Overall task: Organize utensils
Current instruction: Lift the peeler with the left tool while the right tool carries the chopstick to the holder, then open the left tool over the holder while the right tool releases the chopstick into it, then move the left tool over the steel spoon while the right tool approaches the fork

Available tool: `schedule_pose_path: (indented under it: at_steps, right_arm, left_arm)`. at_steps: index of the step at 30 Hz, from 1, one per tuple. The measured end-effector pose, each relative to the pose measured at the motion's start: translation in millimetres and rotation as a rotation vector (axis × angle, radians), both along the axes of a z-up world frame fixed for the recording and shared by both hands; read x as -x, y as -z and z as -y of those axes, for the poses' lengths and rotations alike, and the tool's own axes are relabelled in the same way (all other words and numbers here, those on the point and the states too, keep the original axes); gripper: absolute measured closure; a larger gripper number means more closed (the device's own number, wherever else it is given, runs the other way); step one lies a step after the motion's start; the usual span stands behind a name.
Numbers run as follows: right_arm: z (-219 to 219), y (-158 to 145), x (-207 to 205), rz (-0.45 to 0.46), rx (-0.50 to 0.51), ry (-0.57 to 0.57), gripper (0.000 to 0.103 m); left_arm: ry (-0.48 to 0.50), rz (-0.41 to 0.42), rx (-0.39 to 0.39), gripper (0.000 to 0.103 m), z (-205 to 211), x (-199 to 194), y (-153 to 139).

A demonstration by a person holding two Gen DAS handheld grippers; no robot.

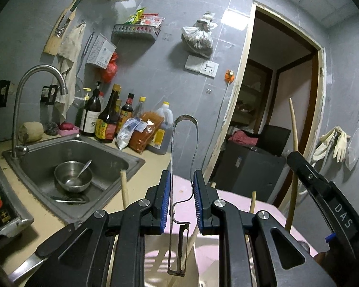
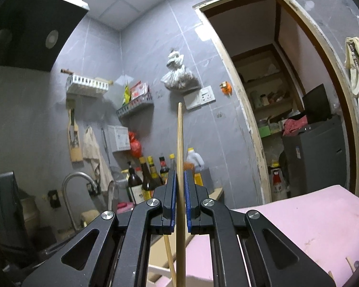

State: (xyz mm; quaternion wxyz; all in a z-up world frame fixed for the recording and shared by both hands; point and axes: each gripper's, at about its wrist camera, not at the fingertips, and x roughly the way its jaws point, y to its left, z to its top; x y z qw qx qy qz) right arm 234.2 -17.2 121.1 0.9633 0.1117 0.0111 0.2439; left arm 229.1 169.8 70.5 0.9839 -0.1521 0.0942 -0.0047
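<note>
Both tongs loaded over pink holder [image 1: 229, 205].
Left tongs [image 1: 181, 191] pinch peeler [image 1: 183, 167]; right tongs [image 2: 178, 203] clamp chopstick [image 2: 179, 167] upright. Lower each vertically, releasing only once seated.

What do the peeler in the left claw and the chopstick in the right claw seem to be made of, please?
Peeler: likely bare steel, thin grey glinting band bent into a loop. Chopstick: probably wood or bamboo, matte pale tan, tapering.
</note>
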Motion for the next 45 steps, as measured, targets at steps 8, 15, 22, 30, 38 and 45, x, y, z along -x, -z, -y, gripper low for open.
schedule_pose_path:
  at_steps: [8,15,22,30,38,45]
  right_arm:
    - [3.0,10.2,5.1,-0.083,0.062,-0.022,0.098]
    - [8.1,13.3,10.3,-0.138,0.099,-0.049,0.097]
    - [21.1,4.7,19.1,-0.14,0.111,-0.056,0.095]
    - [50.3,-18.3,38.5,-0.083,0.105,-0.025,0.078]
    - [95.6,-36.1,66.5,-0.013,0.133,0.066,0.051]
    - [131.7,-42.4,89.3,0.033,0.176,0.148,0.025]
  left_arm:
    - [0.023,-0.08,-0.059,0.087,10.1,12.0,15.0]
    - [0.084,-0.104,-0.062,0.073,15.4,22.4,14.2]
    - [0.092,-0.075,-0.008,0.066,13.9,33.5,1.8]
    - [0.102,-0.021,-0.01,0.043,27.6,46.4,-23.0]
    - [0.142,0.037,-0.028,0.014,58.1,57.3,-40.7]
    - [0.19,0.053,-0.062,0.005,89.7,62.9,-41.7]
